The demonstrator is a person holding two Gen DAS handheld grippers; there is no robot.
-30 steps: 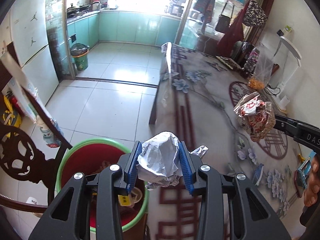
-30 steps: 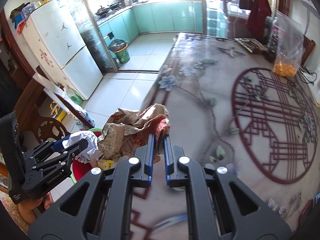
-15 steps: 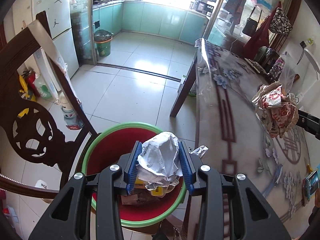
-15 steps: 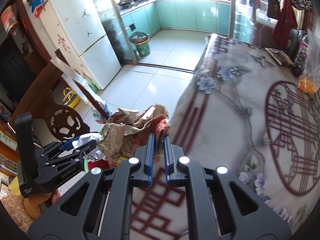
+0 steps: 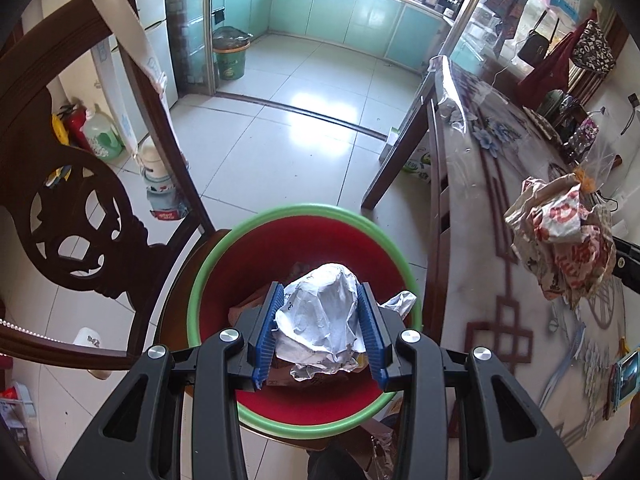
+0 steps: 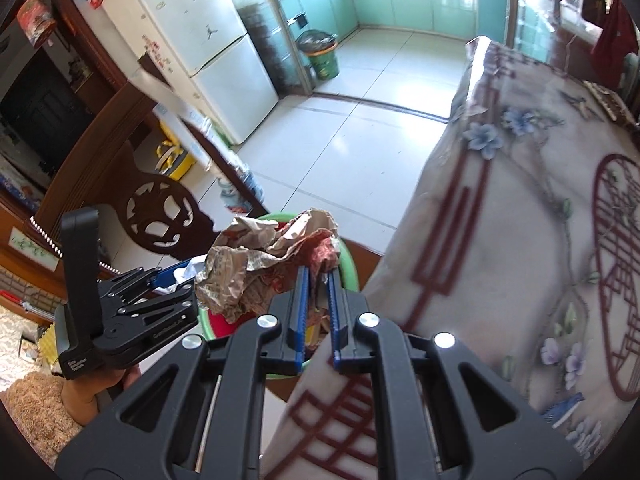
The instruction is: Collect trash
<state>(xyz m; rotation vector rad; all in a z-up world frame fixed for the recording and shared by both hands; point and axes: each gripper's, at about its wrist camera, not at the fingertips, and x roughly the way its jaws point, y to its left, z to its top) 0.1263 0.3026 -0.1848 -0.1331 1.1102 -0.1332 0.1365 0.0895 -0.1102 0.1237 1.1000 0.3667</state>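
My left gripper (image 5: pixel 322 300) is shut on a crumpled white paper ball (image 5: pixel 320 320) and holds it right over the red bin with a green rim (image 5: pixel 280 216), which holds some trash. My right gripper (image 6: pixel 318 276) is shut on a crumpled brown and red paper wrapper (image 6: pixel 256 256), held above the table's edge, close to the bin (image 6: pixel 352 264). The wrapper also shows at the right of the left wrist view (image 5: pixel 564 232). The left gripper shows in the right wrist view (image 6: pixel 168 280).
A dark carved wooden chair (image 5: pixel 80 208) stands left of the bin. The table with a flowered cloth (image 6: pixel 520 220) is to the right. A plastic bag (image 5: pixel 596 160) sits at the table's far side. A green bin (image 6: pixel 322 56) stands by the kitchen.
Both grippers have moved left, off the table toward the red bin. The white paper ball now hangs over the bin's opening. The wrapper has come nearer the bin.
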